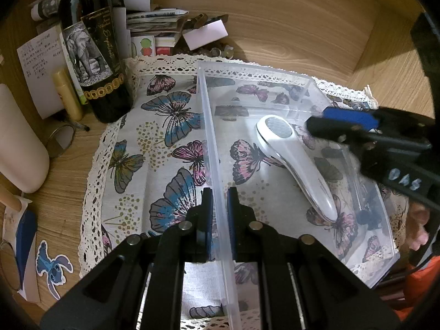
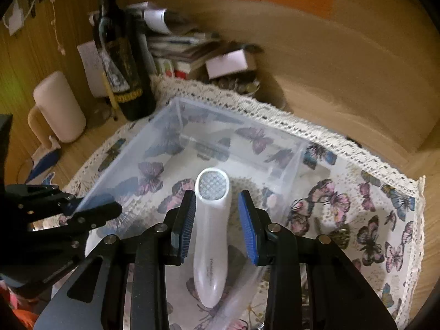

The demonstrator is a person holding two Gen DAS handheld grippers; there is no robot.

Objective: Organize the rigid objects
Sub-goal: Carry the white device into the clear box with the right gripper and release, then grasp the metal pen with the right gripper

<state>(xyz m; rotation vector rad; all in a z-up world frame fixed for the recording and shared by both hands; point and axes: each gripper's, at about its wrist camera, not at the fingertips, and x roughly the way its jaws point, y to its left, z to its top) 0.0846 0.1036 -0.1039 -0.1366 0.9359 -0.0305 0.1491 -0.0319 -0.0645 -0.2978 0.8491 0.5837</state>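
The white handheld device [image 1: 295,159] lies on the floor of the clear plastic bin [image 1: 217,181], its mesh head toward the bin's far end and its handle toward the near wall, with nothing else visible in that compartment. A low clear divider crosses the bin beyond the head, and the section behind it looks bare. The right gripper [image 2: 217,225] hangs just above the device with its jaws spread wider than the body; the blue pads [image 2: 249,228] flank it on both sides, and I cannot tell whether the left-hand pad touches it, so it looks released or not yet taken rather than held. The left gripper [image 1: 220,220] straddles the bin's near long wall, one finger inside and one outside; the pads sit very close to the plastic, though whether they actually pinch it I cannot tell. The bin rests on a butterfly-print cloth [image 1: 165,126] with a lace edge. Beyond the cloth stand a dark wine bottle [image 1: 93,55] and a heap of papers [image 1: 154,22]. By my reading one item is stowed; nothing else rigid lies loose on the cloth, so what remains is unclear
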